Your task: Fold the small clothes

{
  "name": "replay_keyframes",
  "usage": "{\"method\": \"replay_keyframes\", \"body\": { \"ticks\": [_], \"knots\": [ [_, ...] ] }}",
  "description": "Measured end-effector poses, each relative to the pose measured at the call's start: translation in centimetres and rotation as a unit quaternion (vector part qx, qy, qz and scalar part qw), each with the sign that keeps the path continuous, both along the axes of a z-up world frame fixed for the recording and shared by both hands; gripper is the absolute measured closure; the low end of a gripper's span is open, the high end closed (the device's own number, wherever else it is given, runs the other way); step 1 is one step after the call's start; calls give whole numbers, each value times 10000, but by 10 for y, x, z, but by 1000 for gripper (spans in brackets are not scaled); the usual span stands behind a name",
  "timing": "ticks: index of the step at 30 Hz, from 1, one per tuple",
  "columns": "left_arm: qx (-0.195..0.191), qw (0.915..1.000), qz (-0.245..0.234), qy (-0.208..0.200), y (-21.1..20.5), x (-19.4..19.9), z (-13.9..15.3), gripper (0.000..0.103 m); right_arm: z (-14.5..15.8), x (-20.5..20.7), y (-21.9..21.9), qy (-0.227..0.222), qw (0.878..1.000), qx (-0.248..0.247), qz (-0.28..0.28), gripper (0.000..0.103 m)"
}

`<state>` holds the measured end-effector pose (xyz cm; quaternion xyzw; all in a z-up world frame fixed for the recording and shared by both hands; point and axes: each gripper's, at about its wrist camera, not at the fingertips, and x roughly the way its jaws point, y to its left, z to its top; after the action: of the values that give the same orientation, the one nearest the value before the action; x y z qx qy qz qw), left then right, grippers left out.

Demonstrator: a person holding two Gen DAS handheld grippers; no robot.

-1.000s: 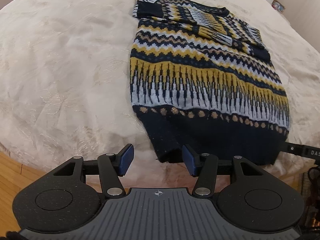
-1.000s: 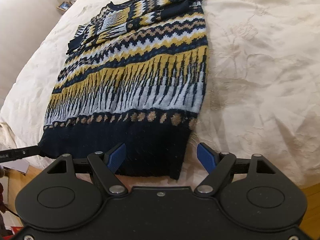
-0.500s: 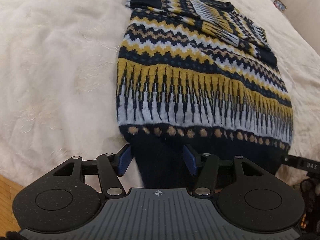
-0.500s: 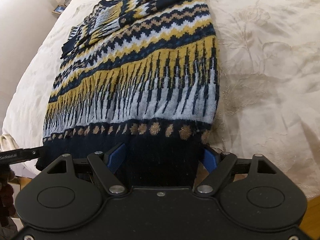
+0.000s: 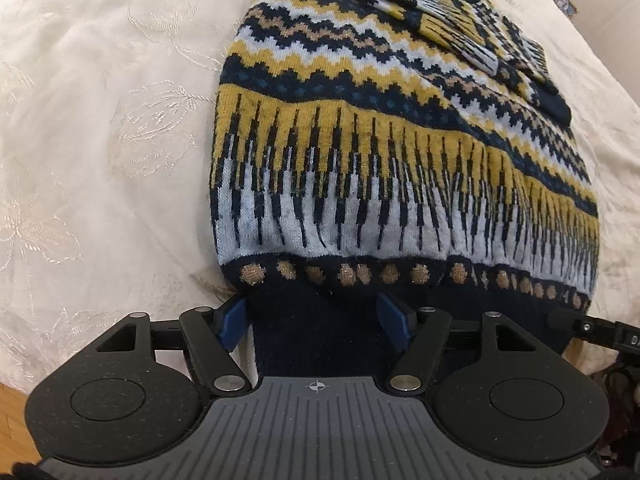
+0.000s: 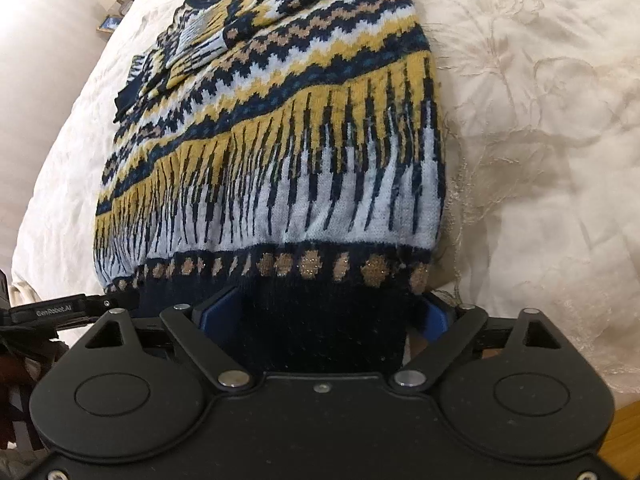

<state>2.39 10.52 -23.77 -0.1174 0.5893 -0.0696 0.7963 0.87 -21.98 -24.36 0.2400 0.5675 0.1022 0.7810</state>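
Observation:
A knitted sweater (image 5: 400, 152) in navy, yellow and pale blue lies flat on a cream bedspread (image 5: 100, 140), sleeves folded across its chest at the far end. Its navy hem faces me. My left gripper (image 5: 316, 320) is open, its blue pads (image 5: 234, 320) standing either side of the hem's left corner. My right gripper (image 6: 324, 312) is open around the hem's right corner of the same sweater (image 6: 280, 152), with the navy band between its pads (image 6: 218, 308). Neither has closed on the cloth.
The embroidered cream bedspread (image 6: 540, 120) spreads to both sides of the sweater. Wooden floor (image 5: 12, 404) shows below the bed's near edge. The other gripper's tip (image 5: 592, 326) pokes in at the right; small items (image 6: 116, 20) sit far off by the wall.
Both grippers have moved forward onto the sweater's hem. The navy band now lies between each pair of open pads, where before the pads stood short of it.

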Motion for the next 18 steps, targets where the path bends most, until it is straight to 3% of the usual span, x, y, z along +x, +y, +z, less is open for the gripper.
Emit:
{"method": "replay_keyframes", "body": {
  "ticks": [2, 4, 9, 11, 13, 18],
  "knots": [
    [27, 10000, -28, -41, -1, -2, 1, 38, 1, 2, 3, 36, 9999, -73, 91, 12],
    [46, 9999, -15, -93, -1, -4, 3, 46, 3, 3, 4, 52, 9997, -181, 165, 18],
    [-134, 9997, 148, -142, 9, -10, 12, 84, 9, 1, -3, 65, 9997, -143, 169, 50],
    [-233, 9994, 210, -144, 12, -12, 16, 86, 12, 1, -5, 47, 9997, -91, 211, 70],
    [-344, 9989, 240, -202, 15, -13, 23, 90, 18, 1, -6, -1, 9997, 17, 232, 79],
    [-567, 9966, 319, -501, 21, -11, 49, 93, 43, 4, -10, -335, 9988, 282, 239, 82]
  ]
}}
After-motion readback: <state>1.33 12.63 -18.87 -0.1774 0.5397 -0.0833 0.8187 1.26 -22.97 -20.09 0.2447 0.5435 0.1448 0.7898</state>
